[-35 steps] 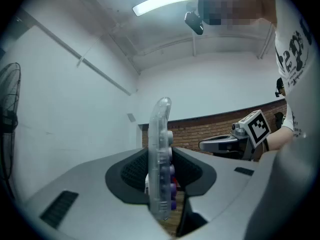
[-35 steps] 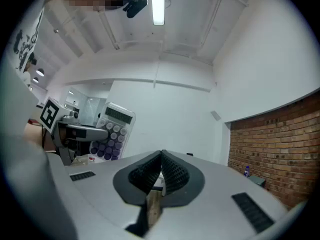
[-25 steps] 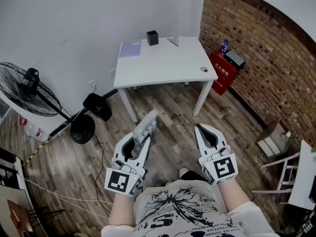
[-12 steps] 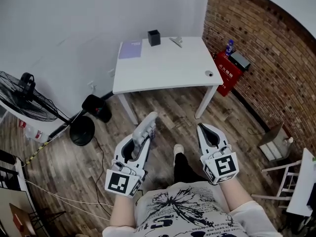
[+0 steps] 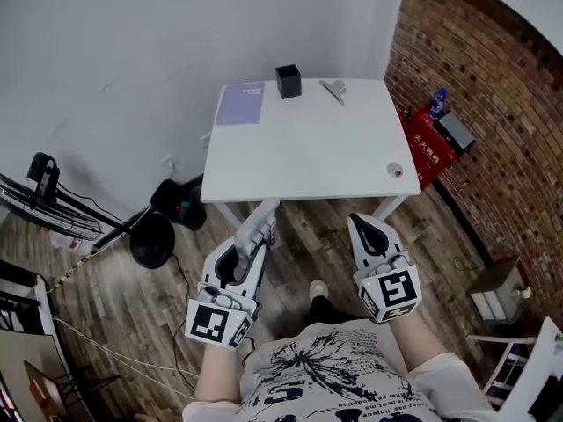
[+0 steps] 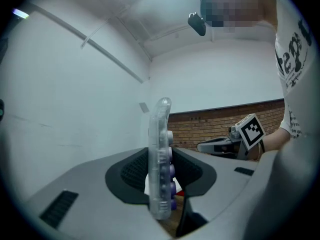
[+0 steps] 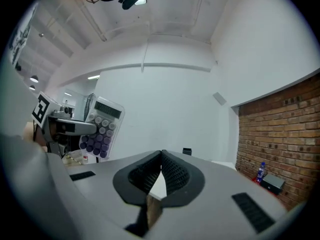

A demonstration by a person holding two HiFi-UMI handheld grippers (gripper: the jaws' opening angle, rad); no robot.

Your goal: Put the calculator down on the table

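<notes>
The left claw (image 6: 161, 170) is clamped on a clear plastic calculator with purple and grey keys (image 6: 160, 149). The calculator stands upright on its edge between the ribbed black pads (image 6: 132, 171), its top rising well past the jaw tips and its key face turned toward the right claw (image 7: 161, 156). The right claw has its jaws pressed together at the tips with nothing between them, and it sits beside the left claw, apart from it. Both are held in the air over a brown wooden plank floor (image 5: 158, 323), so the calculator is off the table. Ahead of the claws stands a white rectangular table (image 5: 308, 156). At its far side, well ahead of the left claw, lie a pale lavender sheet (image 5: 240, 104) and a small black box (image 5: 288, 81), with a small grey object (image 5: 332, 90) just right of the box. Ahead and to the right of the right claw, a red box (image 5: 424, 152) rests against a red brick wall (image 5: 493, 104).
</notes>
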